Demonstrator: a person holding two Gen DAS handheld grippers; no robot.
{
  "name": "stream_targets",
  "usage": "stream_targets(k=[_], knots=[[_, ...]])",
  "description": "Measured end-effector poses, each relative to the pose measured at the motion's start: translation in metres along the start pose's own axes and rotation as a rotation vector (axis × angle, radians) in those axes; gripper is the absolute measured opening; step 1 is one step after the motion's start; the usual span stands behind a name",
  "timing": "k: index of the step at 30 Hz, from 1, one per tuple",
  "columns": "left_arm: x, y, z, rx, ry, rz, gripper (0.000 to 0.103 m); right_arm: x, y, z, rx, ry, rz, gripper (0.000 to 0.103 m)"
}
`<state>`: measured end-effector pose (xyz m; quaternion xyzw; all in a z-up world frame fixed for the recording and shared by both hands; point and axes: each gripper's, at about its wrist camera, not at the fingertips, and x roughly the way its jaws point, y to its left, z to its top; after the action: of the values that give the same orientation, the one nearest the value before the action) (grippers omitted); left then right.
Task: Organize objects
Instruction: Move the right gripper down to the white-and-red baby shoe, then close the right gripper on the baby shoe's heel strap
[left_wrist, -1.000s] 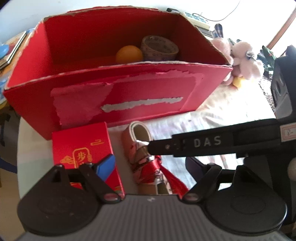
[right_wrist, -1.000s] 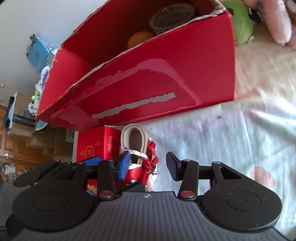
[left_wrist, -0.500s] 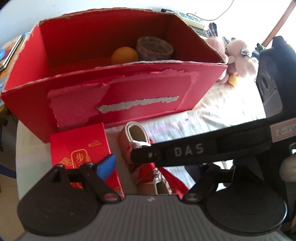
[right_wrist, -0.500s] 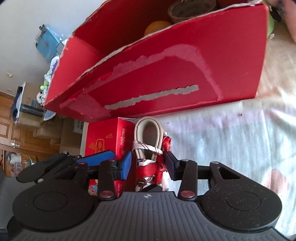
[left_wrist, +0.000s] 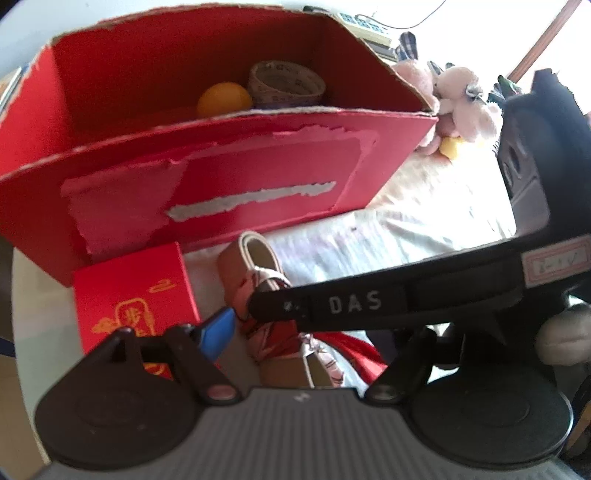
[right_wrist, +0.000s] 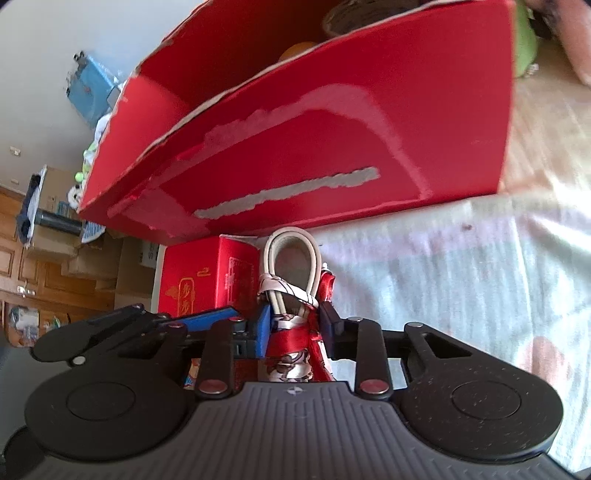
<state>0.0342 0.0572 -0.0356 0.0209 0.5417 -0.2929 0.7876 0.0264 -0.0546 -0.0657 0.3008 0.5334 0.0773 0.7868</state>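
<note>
Gripping the shoe (right_wrist: 295, 314) mid-body, the right hand-held gripper (right_wrist: 295, 325) has both pads against its ribbon wrap; left hand-held gripper (left_wrist: 314, 332) is open, idle. Shoe lies near the box (right_wrist: 369, 147), beside the carton (right_wrist: 199, 280). Looks light, soft; satin likely slippery, so pinch the stiffer sole edges.

Ball (left_wrist: 221, 99) beside tape roll (left_wrist: 286, 83) in box (left_wrist: 221, 177)
</note>
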Motion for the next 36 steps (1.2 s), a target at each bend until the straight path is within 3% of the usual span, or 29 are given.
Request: stream_targets(k=[11, 15, 25, 36], knots=[[0.021, -0.006, 0.004, -0.001, 0.075, -0.041, 0.074, -0.019, -0.029, 0.003, 0.086, -0.052, -0.007, 0.027], [0.031, -0.005, 0.004, -0.004, 0.111, -0.044, 0.069, -0.014, -0.027, 0.003, 0.084, -0.038, 0.007, 0.034], [0.041, -0.013, 0.003, 0.049, 0.142, 0.079, 0.055, 0.002, -0.023, 0.004, 0.068, 0.005, 0.039, 0.037], [0.045, -0.016, 0.008, 0.067, 0.141, 0.124, 0.054, 0.002, -0.027, 0.003, 0.077, 0.022, 0.050, 0.034]])
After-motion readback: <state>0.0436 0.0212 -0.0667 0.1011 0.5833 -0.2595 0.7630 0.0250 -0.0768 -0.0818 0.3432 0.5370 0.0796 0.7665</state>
